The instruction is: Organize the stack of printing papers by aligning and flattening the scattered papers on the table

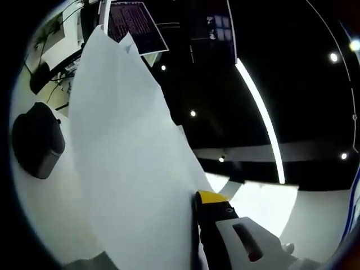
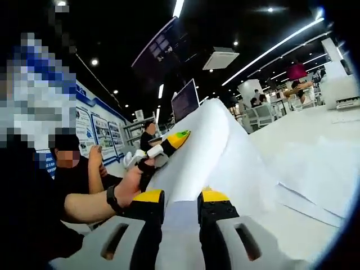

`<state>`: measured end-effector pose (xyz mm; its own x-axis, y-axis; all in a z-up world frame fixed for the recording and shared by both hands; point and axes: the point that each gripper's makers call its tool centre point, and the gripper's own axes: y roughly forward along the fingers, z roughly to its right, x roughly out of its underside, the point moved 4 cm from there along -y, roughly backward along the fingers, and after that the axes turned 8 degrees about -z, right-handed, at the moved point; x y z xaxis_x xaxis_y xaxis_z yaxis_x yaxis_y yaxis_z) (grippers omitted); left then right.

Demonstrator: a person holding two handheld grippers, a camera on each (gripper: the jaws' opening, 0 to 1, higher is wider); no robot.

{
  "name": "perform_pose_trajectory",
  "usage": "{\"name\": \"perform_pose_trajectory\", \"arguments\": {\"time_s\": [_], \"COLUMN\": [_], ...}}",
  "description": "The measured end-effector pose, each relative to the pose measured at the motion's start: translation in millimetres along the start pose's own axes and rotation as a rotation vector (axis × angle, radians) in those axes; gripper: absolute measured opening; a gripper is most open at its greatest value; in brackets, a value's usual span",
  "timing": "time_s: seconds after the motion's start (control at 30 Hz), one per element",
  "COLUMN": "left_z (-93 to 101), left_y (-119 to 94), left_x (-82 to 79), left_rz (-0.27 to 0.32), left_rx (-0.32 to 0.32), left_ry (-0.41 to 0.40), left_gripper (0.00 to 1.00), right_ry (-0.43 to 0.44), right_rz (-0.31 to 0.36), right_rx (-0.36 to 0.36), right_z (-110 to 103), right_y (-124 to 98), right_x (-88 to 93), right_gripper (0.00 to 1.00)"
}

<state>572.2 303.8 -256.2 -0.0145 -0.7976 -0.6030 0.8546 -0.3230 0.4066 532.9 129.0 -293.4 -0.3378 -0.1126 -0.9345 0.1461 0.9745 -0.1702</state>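
Right now I have the stack of papers (image 2: 216, 143) lifted off the table (image 2: 315, 140), held up between my two grippers so the sheets hang and bow in the air. In the right gripper view my right gripper (image 2: 180, 198) has its yellow-tipped jaws on either side of the near edge of the sheets, and as far as I can judge they are pinched on that edge. Further along the same stack I see my left gripper (image 2: 175, 139), held in my left hand (image 2: 132, 185), resting against the paper's far side. In the left gripper view the papers (image 1: 129, 169) rise as a tall white sheet right beside my one visible jaw, which lies against the paper; the other jaw is hidden behind it, so I cannot tell whether that gripper is clamped or merely touching.

More sheets (image 2: 315, 191) lie loose on the table to the right, their edges not lined up. A dark object (image 1: 36, 140) sits on the table off to the side.

To do this well, I think I should keep both grips light and level, let the sheets settle downward on one edge, and tap that edge on the table so they square up. Squeezing hard would crease the paper; pulling my hands apart would tear or fan it.
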Motion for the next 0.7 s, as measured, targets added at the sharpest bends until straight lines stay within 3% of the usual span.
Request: {"name": "perform_pose_trajectory", "arguments": {"time_s": [0.4, 0.7], "left_z": [-1.3, -1.3], "left_y": [0, 0], "left_x": [-1.0, -1.0], "left_rz": [0.006, 0.007], "left_rx": [-0.005, -0.006], "left_ry": [0.000, 0.012], "left_gripper": [0.07, 0.06], "right_ry": [0.008, 0.027], "right_rz": [0.049, 0.107], "right_rx": [0.053, 0.090], "right_z": [10, 18], "right_y": [-6, -11], "right_x": [-5.3, -11.9], "right_gripper": [0.32, 0.47]}}
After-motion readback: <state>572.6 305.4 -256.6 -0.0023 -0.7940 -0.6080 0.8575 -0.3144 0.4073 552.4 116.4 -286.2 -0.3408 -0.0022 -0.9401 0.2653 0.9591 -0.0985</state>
